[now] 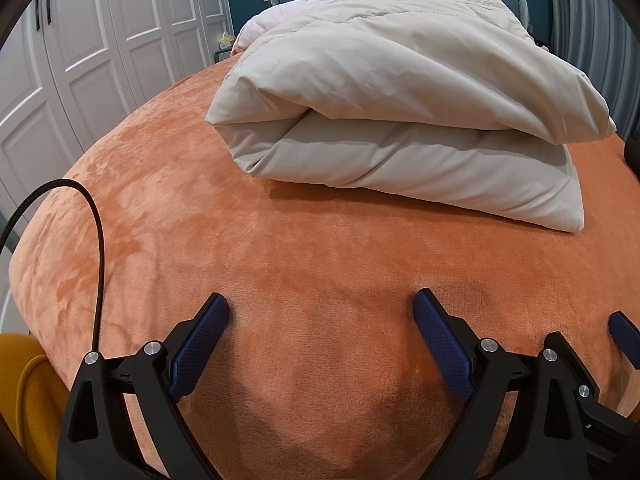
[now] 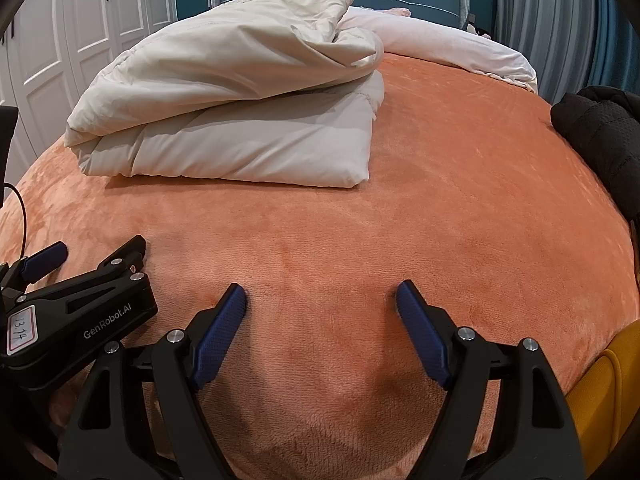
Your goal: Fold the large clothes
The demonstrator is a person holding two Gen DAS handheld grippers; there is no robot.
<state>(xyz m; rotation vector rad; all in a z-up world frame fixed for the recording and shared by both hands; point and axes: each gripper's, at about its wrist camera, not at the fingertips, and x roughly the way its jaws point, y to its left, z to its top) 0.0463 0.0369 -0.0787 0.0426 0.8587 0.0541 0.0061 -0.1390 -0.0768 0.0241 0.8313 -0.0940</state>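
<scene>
Orange bed blanket (image 1: 200,200) carries a folded cream duvet (image 1: 400,120); left gripper (image 1: 320,312) and right gripper (image 2: 320,300) hover side by side, jaws released, grasping nothing.

Folded duvet (image 2: 240,120) on bed (image 2: 440,208), dark jacket (image 2: 600,140) at its right edge, wardrobe (image 1: 80,60) left.

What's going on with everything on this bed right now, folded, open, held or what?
Cream duvet: folded in a loose bundle, lying on the bed, untouched.
Orange blanket: spread flat over the bed.
Black jacket: heaped at the bed's edge.
Left gripper: open, empty.
Right gripper: open, empty.
Wardrobe doors: closed.
</scene>
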